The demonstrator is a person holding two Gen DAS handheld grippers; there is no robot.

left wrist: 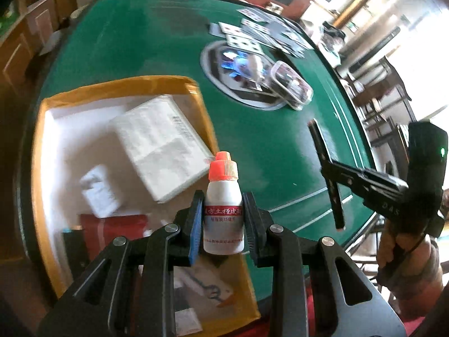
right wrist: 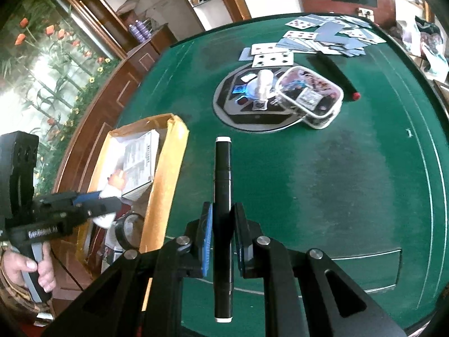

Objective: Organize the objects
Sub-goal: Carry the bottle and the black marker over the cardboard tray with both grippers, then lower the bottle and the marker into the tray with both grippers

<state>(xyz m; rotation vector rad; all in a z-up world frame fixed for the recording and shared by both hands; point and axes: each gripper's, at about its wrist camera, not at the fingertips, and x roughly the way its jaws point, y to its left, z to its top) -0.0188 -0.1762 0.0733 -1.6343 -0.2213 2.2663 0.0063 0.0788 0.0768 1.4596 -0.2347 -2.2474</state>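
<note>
My left gripper [left wrist: 223, 221] is shut on a small white bottle [left wrist: 223, 213] with an orange cap, held upright above the near edge of an open cardboard box [left wrist: 123, 85]. The box holds a white carton [left wrist: 165, 146], a small white packet [left wrist: 98, 191] and a red item [left wrist: 112, 230]. My right gripper [right wrist: 223, 238] is shut on a long black marker [right wrist: 223, 224], held above the green table [right wrist: 336, 168]. The right gripper also shows in the left wrist view [left wrist: 334, 179], to the right of the box. The left gripper shows in the right wrist view [right wrist: 95, 199], over the box [right wrist: 168, 174].
A clear plastic case [right wrist: 311, 95] rests on the table's round centre panel [right wrist: 233, 106]. Playing cards [right wrist: 317, 39] are scattered at the far side. Another black marker with a red end [right wrist: 334, 75] lies near the case. Wooden cabinets [right wrist: 118, 84] stand left of the table.
</note>
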